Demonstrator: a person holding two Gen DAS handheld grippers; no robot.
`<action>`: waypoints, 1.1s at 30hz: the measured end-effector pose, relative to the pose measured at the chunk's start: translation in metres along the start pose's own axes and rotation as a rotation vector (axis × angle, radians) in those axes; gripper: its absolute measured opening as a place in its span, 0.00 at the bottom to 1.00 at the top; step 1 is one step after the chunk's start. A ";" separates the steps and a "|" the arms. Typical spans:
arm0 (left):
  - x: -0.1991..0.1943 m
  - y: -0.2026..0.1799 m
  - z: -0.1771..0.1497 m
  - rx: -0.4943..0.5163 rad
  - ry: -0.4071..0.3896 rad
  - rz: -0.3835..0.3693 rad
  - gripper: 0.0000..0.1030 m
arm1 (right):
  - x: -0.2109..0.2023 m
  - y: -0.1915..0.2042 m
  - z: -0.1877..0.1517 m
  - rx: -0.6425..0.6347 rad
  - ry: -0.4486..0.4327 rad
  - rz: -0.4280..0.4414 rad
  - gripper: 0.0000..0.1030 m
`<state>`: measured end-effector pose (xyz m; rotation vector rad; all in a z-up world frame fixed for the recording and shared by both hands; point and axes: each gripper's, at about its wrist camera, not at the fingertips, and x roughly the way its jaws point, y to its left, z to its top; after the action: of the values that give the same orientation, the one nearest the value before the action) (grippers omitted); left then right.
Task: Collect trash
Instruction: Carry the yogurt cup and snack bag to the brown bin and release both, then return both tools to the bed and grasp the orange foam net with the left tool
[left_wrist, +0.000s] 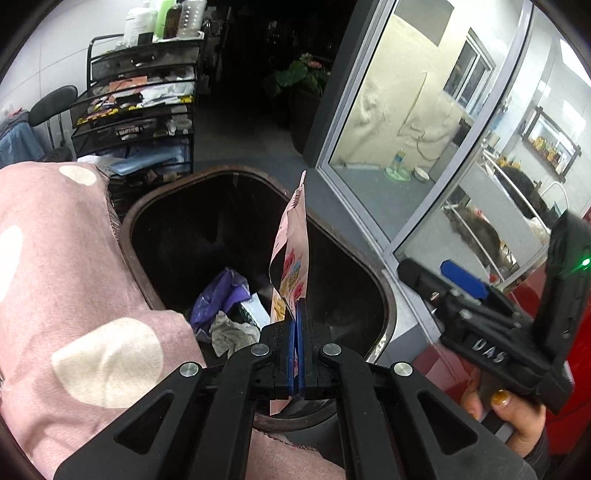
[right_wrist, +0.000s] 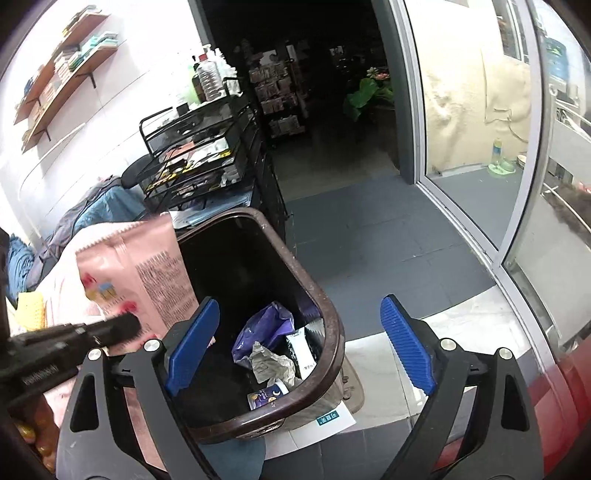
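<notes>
Grey floor, brown bin (right_wrist: 325, 325) near glass door. Left hand-held gripper (left_wrist: 296, 332) clamped on pink snack bag (left_wrist: 291, 251), seemingly over opening: release squarely above. Right hand-held gripper (right_wrist: 299, 343) wide apart, empty.

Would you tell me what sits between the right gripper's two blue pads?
Nothing is held. In the right wrist view the open right gripper frames the brown bin's rim with a purple bag inside.

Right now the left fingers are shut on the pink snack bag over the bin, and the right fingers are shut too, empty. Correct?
Not quite: the right gripper is open, its blue fingers spread wide with nothing between them, as the right wrist view shows. The rest holds: the left gripper is shut on the pink snack bag above the brown trash bin.
</notes>
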<state>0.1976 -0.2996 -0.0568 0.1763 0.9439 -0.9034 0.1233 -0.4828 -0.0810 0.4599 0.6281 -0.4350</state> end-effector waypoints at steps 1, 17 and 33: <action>0.002 0.001 -0.001 -0.004 0.013 -0.003 0.01 | -0.001 -0.001 0.000 0.002 -0.001 -0.001 0.86; -0.005 -0.001 -0.004 0.016 0.007 0.053 0.86 | -0.009 -0.011 0.004 0.054 -0.039 -0.067 0.94; -0.096 0.004 -0.028 0.078 -0.231 0.182 0.95 | -0.021 0.027 0.005 0.003 -0.073 0.017 0.95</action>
<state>0.1577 -0.2267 -0.0016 0.2162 0.6678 -0.7743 0.1239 -0.4585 -0.0568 0.4498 0.5528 -0.4347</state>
